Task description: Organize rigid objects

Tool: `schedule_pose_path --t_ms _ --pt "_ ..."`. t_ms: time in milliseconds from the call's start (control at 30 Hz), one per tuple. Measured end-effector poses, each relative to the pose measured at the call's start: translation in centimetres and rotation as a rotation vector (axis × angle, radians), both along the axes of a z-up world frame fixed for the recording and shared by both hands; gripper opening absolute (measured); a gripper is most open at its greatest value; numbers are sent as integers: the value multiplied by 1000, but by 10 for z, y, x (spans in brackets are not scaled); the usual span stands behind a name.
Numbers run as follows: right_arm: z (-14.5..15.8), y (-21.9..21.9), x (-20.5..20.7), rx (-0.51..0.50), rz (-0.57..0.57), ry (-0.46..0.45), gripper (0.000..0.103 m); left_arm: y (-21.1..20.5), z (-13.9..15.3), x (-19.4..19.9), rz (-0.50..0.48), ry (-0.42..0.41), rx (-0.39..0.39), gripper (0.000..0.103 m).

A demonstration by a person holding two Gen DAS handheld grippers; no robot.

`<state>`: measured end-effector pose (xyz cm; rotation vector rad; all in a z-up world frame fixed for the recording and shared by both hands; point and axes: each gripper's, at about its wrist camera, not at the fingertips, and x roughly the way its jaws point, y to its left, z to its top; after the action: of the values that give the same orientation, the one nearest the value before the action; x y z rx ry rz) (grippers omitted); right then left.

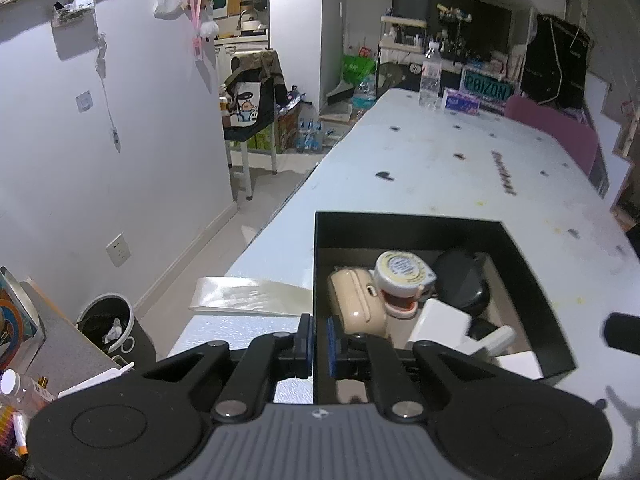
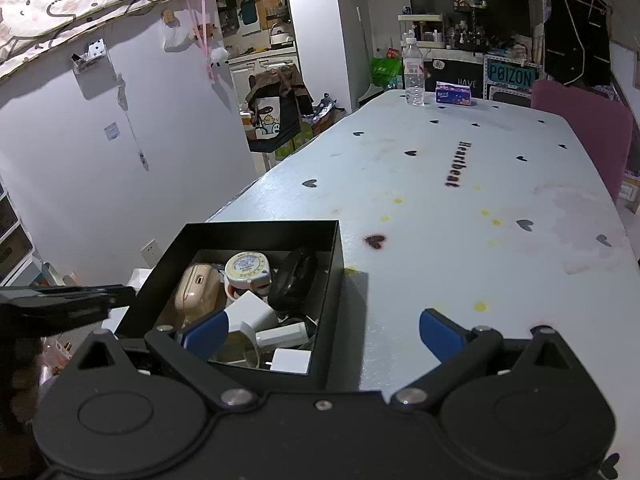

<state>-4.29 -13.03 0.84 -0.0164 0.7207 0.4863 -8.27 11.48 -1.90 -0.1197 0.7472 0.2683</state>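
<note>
A black open box (image 1: 532, 280) (image 2: 260, 230) sits near the front left corner of the white table (image 2: 460, 240). Inside lie a beige earbud case (image 1: 356, 300) (image 2: 196, 292), a round white and yellow tape measure (image 1: 404, 272) (image 2: 246, 268), a black round item (image 1: 460, 280) (image 2: 294, 280) and white plugs (image 1: 438, 324) (image 2: 256, 308). My left gripper (image 1: 319, 340) straddles the box's left wall near its front corner, jaws only slightly apart; the right pad stands off the wall. My right gripper (image 2: 320, 332) is wide open, one finger over the box, the other over bare table.
A glossy clear strip (image 1: 248, 296) lies left of the box at the table's left edge. A water bottle (image 2: 414, 72) and a tissue pack (image 2: 454, 94) stand at the far end. A pink chair (image 2: 580, 128) is at the right. A bin (image 1: 108, 324) stands on the floor below left.
</note>
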Motion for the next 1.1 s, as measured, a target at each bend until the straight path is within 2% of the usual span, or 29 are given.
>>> schedule_pose_path --t_ms 33,100,300,533,600,1100 --pt "1 0 0 0 0 -3 103 0 4 -4 0 -8 -8 16" --pt "1 -1 -1 -1 0 -7 103 0 10 -9 1 -22 -29 40" --pt "1 -2 -1 -16 -5 -16 103 -4 15 -21 -7 -31 -41 73" --pt "-2 -2 -2 -48 -17 -18 103 -8 18 -29 -3 -38 -31 92" --pt "-3 -2 -2 -51 -13 -15 103 -9 18 -30 8 -30 -27 101" --pt "-20 4 3 -112 -11 54 103 -11 9 -31 39 35 1 103"
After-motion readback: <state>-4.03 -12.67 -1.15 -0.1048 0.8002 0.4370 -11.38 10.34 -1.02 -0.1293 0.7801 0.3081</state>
